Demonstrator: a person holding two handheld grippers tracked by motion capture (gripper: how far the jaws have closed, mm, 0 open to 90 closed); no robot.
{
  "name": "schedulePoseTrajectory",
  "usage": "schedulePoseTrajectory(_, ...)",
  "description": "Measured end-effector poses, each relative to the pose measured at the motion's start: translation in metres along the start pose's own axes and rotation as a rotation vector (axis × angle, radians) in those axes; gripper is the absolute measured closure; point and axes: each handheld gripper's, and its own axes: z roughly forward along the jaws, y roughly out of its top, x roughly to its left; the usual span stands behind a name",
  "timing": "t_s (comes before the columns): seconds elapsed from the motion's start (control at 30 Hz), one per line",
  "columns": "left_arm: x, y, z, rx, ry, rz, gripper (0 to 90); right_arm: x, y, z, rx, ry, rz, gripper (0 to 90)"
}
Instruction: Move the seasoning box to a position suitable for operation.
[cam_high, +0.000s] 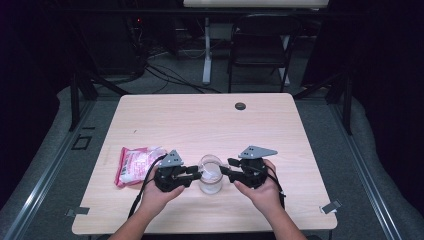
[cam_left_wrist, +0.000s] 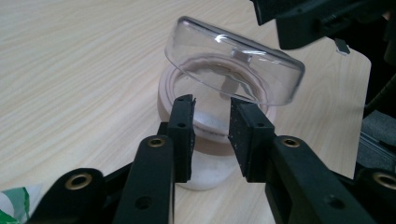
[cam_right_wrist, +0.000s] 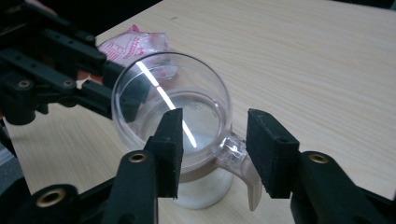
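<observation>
Two grippers, left (cam_high: 196, 171) and right (cam_high: 225, 169), flank one jar (cam_high: 210, 182); one packet (cam_high: 135, 164) nearby.

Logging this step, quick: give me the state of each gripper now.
Left gripper: open, jaws apart in front of the jar, gripping nothing.
Right gripper: open, jaws either side of the hinge below the jar's raised clear lid, not clamped.

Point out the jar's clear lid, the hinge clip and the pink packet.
clear lid (cam_left_wrist: 233, 63), left gripper view, its tilted top face.
hinge clip (cam_right_wrist: 232, 150), right gripper view, the clear block.
pink packet (cam_high: 134, 165), high view, its middle.
</observation>
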Motion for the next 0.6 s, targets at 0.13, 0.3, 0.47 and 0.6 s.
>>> schedulePoseTrajectory(0.13,0.000,0.002,0.002,-0.014,0.028,0.004,61.8,0.008,0.000,-0.001,-0.031,-0.002,-0.075,46.4)
schedulePoseTrajectory(0.3,0.000,0.002,0.003,-0.026,0.042,0.006,54.9,0.013,0.000,-0.003,-0.027,0.021,-0.103,42.9)
schedulePoseTrajectory(0.47,-0.001,0.001,0.005,-0.021,0.059,0.013,51.2,0.020,-0.001,0.002,0.010,0.022,-0.130,40.4)
schedulePoseTrajectory(0.6,0.000,0.000,0.006,-0.021,0.058,0.005,50.5,0.024,-0.002,0.004,0.027,0.012,-0.154,39.9)
